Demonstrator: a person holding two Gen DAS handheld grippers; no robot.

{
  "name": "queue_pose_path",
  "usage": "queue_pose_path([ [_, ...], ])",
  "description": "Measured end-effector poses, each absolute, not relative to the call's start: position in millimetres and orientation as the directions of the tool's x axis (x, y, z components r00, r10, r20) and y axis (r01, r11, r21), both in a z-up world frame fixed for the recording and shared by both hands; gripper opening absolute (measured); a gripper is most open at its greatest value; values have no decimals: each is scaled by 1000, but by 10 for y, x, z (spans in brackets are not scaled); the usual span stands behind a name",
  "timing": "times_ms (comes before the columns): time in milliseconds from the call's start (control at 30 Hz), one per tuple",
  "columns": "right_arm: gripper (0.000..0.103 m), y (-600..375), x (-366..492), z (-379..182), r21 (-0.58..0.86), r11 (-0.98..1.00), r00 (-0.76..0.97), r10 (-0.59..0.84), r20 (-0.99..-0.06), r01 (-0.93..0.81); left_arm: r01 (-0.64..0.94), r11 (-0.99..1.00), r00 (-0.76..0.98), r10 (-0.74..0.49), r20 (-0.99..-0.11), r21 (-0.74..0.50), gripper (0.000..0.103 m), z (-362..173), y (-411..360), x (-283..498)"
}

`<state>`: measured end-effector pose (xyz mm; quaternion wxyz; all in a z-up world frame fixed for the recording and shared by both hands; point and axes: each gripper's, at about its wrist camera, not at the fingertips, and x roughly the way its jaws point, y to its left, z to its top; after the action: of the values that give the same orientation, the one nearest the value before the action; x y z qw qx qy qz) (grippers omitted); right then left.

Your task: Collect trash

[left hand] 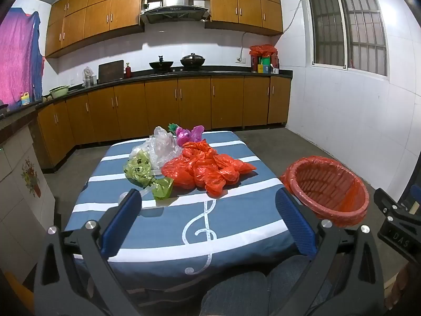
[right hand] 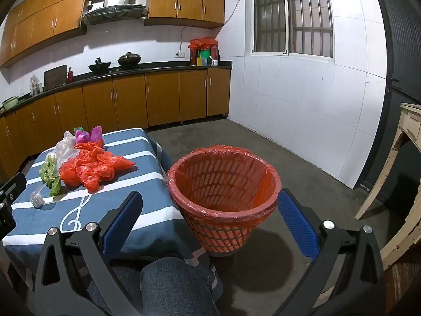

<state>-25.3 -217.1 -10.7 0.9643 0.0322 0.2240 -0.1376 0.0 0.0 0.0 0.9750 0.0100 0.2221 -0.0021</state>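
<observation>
Item: your left gripper (left hand: pixel 210 221), jaws wide, holding nothing, poised over the near edge of the striped table (left hand: pixel 163 231). Item: your right gripper (right hand: pixel 210 221), jaws likewise wide and empty, facing the lined orange basket (right hand: pixel 223 181) on the floor just beside the table. Trash: green paw-print bag (left hand: pixel 139 171), orange bags (left hand: pixel 205 171), clear and pink bags behind (all untouched). Step in hand: likely the first pick; you reach forward to the green bag, nearest the left jaws.
</observation>
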Motion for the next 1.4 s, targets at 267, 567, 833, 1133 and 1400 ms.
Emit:
queue_pose_path([
  [267,101,-2176,-247,-114,1,959,860,-253,-443,283,7,1000,901,2,-433,21,99,3,3,-5],
  [567,101,-2174,-246,-118,2,960,861,-249,-443,279,7,1000,900,2,-435,19,99,5,8,-8],
  [833,101,-2171,-239,-124,1,960,861,-251,-443,280,10,1000,900,-1,-437,19,99,6,-2,-22],
  [1133,101,-2175,-233,-128,1,960,860,-250,-445,279,8,1000,899,0,-438,18,99,5,6,-17],
  [1400,101,-2177,-228,-131,2,960,860,-249,-446,280,9,1000,898,0,-440,18,99,0,4,-1],
])
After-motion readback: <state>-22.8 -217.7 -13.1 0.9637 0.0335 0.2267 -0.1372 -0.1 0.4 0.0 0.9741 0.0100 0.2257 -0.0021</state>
